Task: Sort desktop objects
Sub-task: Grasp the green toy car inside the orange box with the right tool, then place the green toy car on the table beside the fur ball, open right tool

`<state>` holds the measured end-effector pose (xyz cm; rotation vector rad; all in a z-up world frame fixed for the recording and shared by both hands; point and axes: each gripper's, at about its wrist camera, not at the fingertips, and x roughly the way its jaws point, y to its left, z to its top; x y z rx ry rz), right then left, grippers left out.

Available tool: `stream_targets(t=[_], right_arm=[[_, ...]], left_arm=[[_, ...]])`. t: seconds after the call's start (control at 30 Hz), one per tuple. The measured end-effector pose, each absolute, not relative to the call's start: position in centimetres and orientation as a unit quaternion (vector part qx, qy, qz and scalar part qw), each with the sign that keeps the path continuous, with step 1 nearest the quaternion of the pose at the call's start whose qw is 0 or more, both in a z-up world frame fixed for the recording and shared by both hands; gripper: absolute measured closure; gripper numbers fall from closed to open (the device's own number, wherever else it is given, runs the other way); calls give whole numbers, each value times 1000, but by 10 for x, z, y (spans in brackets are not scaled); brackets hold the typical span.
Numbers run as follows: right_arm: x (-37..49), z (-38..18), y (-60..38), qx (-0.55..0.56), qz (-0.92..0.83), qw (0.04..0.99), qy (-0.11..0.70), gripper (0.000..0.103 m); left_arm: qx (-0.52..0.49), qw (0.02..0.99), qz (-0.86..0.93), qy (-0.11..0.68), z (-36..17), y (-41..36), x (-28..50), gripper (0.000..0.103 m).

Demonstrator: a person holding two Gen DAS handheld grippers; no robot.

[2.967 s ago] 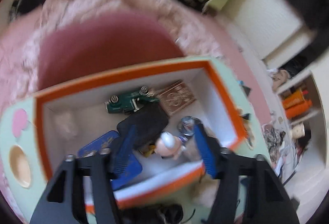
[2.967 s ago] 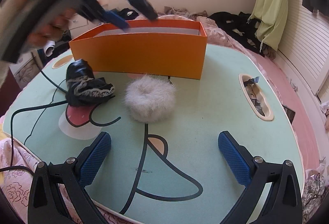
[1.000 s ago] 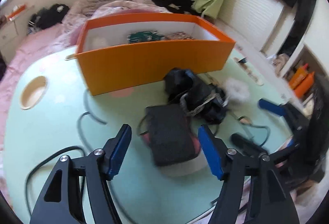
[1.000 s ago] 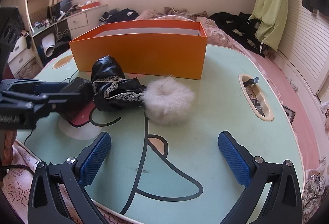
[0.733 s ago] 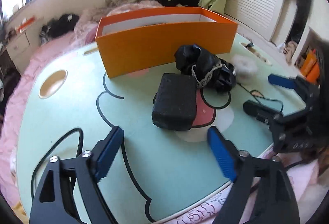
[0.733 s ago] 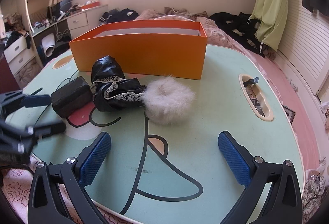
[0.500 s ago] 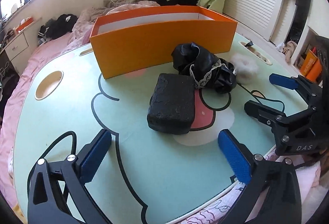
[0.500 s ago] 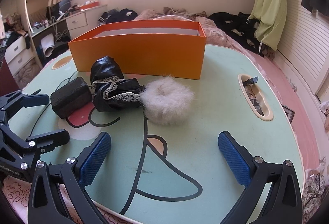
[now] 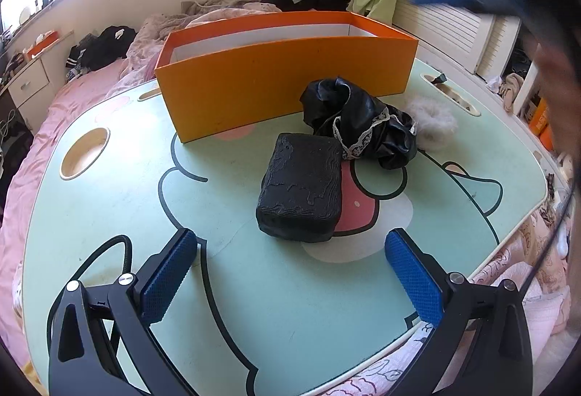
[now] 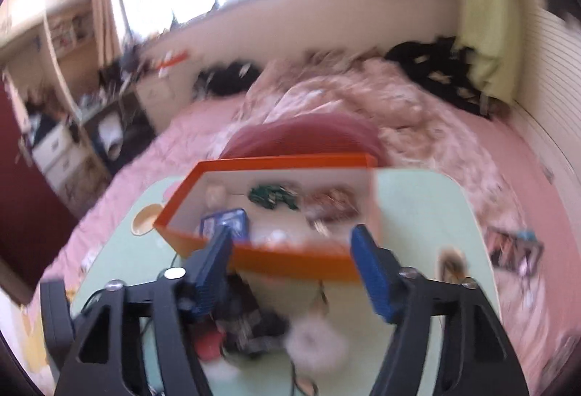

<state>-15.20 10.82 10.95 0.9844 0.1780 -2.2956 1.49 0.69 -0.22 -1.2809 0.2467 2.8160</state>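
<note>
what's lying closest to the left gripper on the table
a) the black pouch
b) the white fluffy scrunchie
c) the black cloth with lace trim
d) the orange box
a: the black pouch lies nearest the open left gripper, with the lace-trimmed black cloth, the scrunchie and the orange box all farther back.

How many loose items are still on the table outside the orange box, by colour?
Black: 2, the black pouch and the black lace-trimmed cloth.
White: 1, the white fluffy scrunchie.
Total: 3.
</note>
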Motion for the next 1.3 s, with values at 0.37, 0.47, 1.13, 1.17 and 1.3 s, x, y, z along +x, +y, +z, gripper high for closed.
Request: stream_targets(t=[0.37, 0.47, 1.13, 1.17, 1.3], right_arm=[[-256, 37, 3, 531, -805, 240, 116, 40], [-269, 29, -2, 536, -808, 213, 118, 30], [-183, 110, 85, 398, -847, 352, 8, 36], [-165, 114, 98, 389, -849, 358, 19, 36], [-127, 104, 128, 389, -853, 343, 65, 36]], left_arm=[[-410, 18, 908, 81, -2, 9, 13, 0], [-410, 18, 908, 81, -2, 9, 13, 0], [-408, 13, 909, 84, -2, 10, 12, 0], [-408, 13, 909, 84, -2, 9, 12, 0], [-408, 12, 909, 84, -2, 9, 12, 0]])
